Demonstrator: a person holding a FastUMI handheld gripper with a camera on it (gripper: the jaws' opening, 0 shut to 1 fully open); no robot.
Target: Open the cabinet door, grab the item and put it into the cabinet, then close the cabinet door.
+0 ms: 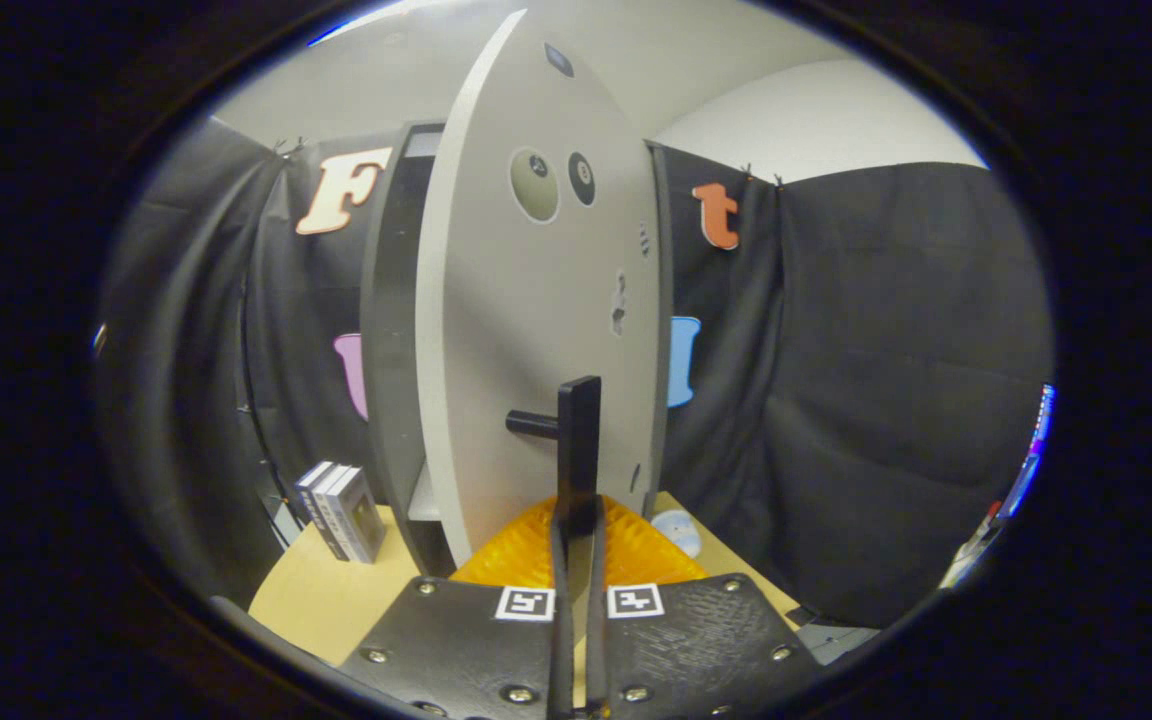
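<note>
The cabinet door [536, 330] stands partly swung out from the cabinet [388, 330], its pale face turned toward the camera and its long axis running straight up and down. Its free edge lies on the left, next to the dark front edge of the cabinet body, and a strip of pale shelf shows low in the gap between them. On the door's lower part sits a dark bar handle [578, 450], upright like the door, carried off the panel by a short post that juts to the left.

The gripper [576, 560] has its fingers drawn close together on the lower end of that handle, one on each side, with the bar rising out from between them; both look to be pressing on it.

Two round marks sit high on the door face, with a small scuff lower down toward its right edge.

The cabinet rests on a light wooden table [321, 595]. Left of the cabinet, a small stack of boxes [341, 510] stands upright on the table, tilted slightly. Right of the door's foot, a small round pale object [678, 530] lies on the tabletop, too unclear to name.
</note>
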